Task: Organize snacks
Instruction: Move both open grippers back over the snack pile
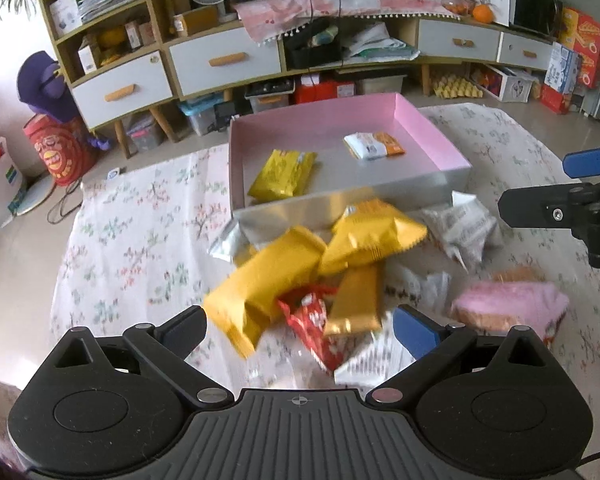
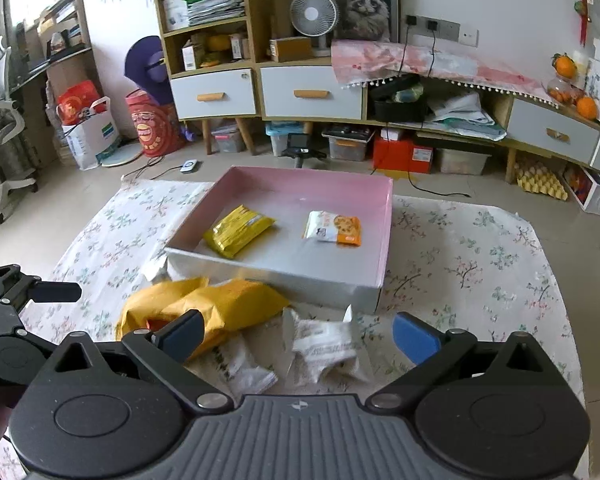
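A pink-lined box (image 1: 432, 136) (image 2: 388, 216) stands on the floral tablecloth and holds a yellow packet (image 1: 282, 174) (image 2: 238, 230) and a white-orange packet (image 1: 374, 145) (image 2: 333, 227). A pile of snacks lies before it: yellow packets (image 1: 268, 276) (image 2: 224, 304), a red packet (image 1: 312, 324), white packets (image 1: 460, 228) (image 2: 324, 348) and a pink packet (image 1: 508, 308). My left gripper (image 1: 300, 330) is open and empty above the pile. My right gripper (image 2: 298, 336) is open and empty above the white packets; it also shows in the left wrist view (image 1: 556, 196).
The floral tablecloth (image 2: 480, 264) covers a low table. Behind it stand a cabinet with white drawers (image 2: 312, 92), a fan (image 2: 314, 14), storage bins and bags on the floor (image 2: 152, 128). The table's far edge lies just behind the box.
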`<move>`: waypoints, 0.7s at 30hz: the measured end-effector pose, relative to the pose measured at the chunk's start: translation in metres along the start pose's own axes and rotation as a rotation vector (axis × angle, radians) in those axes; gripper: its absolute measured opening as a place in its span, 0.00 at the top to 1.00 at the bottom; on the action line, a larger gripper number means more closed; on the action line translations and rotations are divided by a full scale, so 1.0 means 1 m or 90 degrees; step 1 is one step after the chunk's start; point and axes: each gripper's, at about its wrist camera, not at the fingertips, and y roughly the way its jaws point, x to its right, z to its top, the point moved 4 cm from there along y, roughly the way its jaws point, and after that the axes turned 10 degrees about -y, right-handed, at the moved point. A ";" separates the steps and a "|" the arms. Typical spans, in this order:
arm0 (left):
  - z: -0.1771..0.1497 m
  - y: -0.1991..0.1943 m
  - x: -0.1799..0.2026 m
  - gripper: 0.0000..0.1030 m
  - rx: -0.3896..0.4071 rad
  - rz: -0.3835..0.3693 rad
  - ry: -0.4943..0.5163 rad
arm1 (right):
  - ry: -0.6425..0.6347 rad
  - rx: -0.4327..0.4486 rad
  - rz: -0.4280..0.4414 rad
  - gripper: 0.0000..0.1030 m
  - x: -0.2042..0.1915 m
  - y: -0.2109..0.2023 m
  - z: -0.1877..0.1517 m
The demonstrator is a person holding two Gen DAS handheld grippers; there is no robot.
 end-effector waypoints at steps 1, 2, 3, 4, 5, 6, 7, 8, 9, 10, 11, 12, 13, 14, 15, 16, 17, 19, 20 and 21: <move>-0.004 -0.001 0.000 0.02 0.001 0.000 -0.001 | -0.001 0.003 -0.002 0.16 -0.002 -0.001 -0.004; -0.006 -0.003 -0.002 0.02 0.002 -0.001 0.000 | -0.002 0.005 -0.003 0.16 -0.003 -0.002 -0.008; -0.010 -0.004 -0.002 0.02 0.006 -0.002 0.001 | -0.003 0.006 -0.002 0.16 -0.004 -0.002 -0.012; -0.014 -0.006 -0.002 0.02 0.009 -0.002 0.003 | -0.004 0.005 -0.001 0.16 -0.005 -0.002 -0.015; -0.018 -0.006 -0.003 0.02 0.010 -0.001 0.007 | -0.005 0.005 0.001 0.16 -0.006 -0.002 -0.019; -0.022 -0.007 -0.004 0.02 0.012 0.001 0.013 | -0.009 0.006 0.003 0.16 -0.008 -0.002 -0.023; -0.026 -0.008 -0.005 0.02 0.016 0.004 0.019 | -0.016 0.007 0.005 0.16 -0.010 -0.002 -0.027; -0.029 -0.009 -0.006 0.02 0.018 0.005 0.023 | -0.025 0.007 0.005 0.16 -0.011 -0.003 -0.030; -0.033 -0.009 -0.007 0.02 0.019 0.007 0.026 | -0.039 0.009 0.003 0.16 -0.014 -0.004 -0.034; -0.037 -0.009 -0.009 0.02 0.018 0.008 0.029 | -0.052 0.013 0.000 0.16 -0.016 -0.005 -0.037; -0.041 -0.008 -0.012 0.02 0.016 0.009 0.032 | -0.066 0.017 -0.002 0.16 -0.019 -0.006 -0.041; -0.044 -0.008 -0.014 0.02 0.013 0.011 0.035 | -0.080 0.021 -0.001 0.16 -0.021 -0.007 -0.045; -0.048 -0.007 -0.016 0.02 0.009 0.014 0.040 | -0.093 0.023 0.001 0.16 -0.023 -0.008 -0.048; -0.051 -0.007 -0.017 0.02 0.006 0.015 0.044 | -0.103 0.024 0.003 0.16 -0.024 -0.009 -0.051; -0.054 -0.006 -0.018 0.02 0.006 0.017 0.047 | -0.111 0.025 0.006 0.16 -0.025 -0.010 -0.054; -0.057 -0.006 -0.020 0.02 0.005 0.016 0.049 | -0.118 0.025 0.011 0.16 -0.026 -0.011 -0.057; -0.060 -0.006 -0.021 0.02 0.004 0.014 0.049 | -0.124 0.023 0.016 0.16 -0.027 -0.011 -0.060; -0.066 -0.005 -0.021 0.02 -0.001 0.004 0.046 | -0.135 0.014 0.027 0.16 -0.028 -0.010 -0.067; -0.069 -0.004 -0.021 0.02 -0.004 -0.001 0.043 | -0.138 0.007 0.031 0.16 -0.029 -0.009 -0.069; -0.071 -0.004 -0.021 0.02 -0.008 -0.008 0.042 | -0.139 -0.001 0.036 0.16 -0.030 -0.009 -0.073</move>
